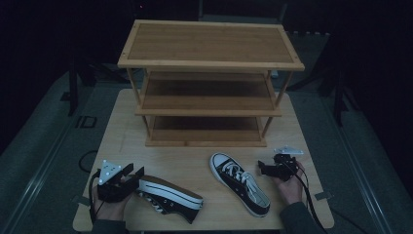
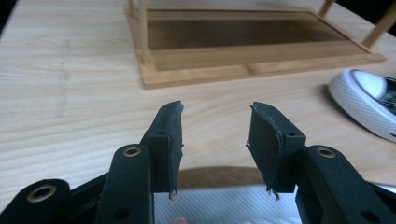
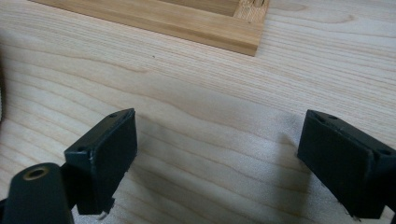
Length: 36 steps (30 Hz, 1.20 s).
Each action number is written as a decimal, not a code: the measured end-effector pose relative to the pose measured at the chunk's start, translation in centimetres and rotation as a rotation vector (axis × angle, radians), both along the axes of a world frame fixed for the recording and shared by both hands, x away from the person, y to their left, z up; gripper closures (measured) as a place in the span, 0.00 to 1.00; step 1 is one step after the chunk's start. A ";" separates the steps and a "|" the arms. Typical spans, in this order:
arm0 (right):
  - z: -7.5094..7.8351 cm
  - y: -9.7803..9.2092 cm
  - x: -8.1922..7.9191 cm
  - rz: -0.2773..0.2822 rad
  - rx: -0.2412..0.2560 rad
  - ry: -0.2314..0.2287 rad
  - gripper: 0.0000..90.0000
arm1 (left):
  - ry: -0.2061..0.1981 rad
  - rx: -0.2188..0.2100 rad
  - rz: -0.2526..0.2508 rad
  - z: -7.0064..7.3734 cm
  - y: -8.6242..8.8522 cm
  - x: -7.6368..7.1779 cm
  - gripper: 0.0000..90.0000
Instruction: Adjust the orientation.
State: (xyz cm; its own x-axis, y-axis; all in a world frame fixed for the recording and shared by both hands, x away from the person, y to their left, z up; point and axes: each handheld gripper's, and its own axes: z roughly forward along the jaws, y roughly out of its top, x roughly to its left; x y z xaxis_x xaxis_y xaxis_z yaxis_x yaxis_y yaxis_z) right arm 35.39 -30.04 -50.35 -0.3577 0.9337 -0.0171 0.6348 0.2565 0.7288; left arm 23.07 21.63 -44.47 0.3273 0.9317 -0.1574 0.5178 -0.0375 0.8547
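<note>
Now, high view: my left gripper [image 1: 130,174] sits at the near left corner of the bench [image 1: 195,161], jaws spread to a moderate gap with nothing between them, touching or just beside the sole of the tipped shoe [image 1: 168,197]. That shoe lies on its side, white sole edge facing the rack, long axis running from the gripper toward the near middle of the bench; which end is toe I cannot tell. In the left gripper view the same gripper [image 2: 215,140] hovers over a pale ribbed surface at the bottom edge, which I judge to be that sole.

The upright shoe [image 1: 239,183] stands just right of centre, laces up, white toe cap aimed toward the wooden rack [image 1: 209,83], heel toward the near right; its long axis is diagonal. My right gripper [image 1: 262,168] rests just beside its right flank, apart from it, jaws wide and empty, as the right gripper view confirms [image 3: 215,158] over bare wood.

Judgement: each hand is nearer its own shoe; the left need only close across the sole, while the right must swing left to straddle the shoe's width.
</note>
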 end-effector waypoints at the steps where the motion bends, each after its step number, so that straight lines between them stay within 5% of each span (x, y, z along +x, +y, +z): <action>1: 0.0 0.0 0.0 0.000 0.001 0.000 0.13 | 0.007 0.003 -0.016 0.0 -0.2 -0.3 0.62; 7: 0.0 0.0 0.0 0.001 0.001 0.000 0.13 | 0.004 0.021 -0.068 0.7 -0.7 -1.5 0.65; 23: 0.0 0.1 -0.2 0.000 0.002 0.001 0.13 | 0.033 0.048 -0.194 0.0 -1.9 -3.8 0.98; 27: 0.0 0.1 -0.2 0.001 0.002 0.001 0.13 | 0.061 0.059 -0.194 -0.8 -2.1 -3.6 1.00; 36: 0.0 0.1 -0.2 0.001 0.002 0.001 0.13 | 0.031 0.003 -0.193 -0.7 -2.3 -2.7 0.96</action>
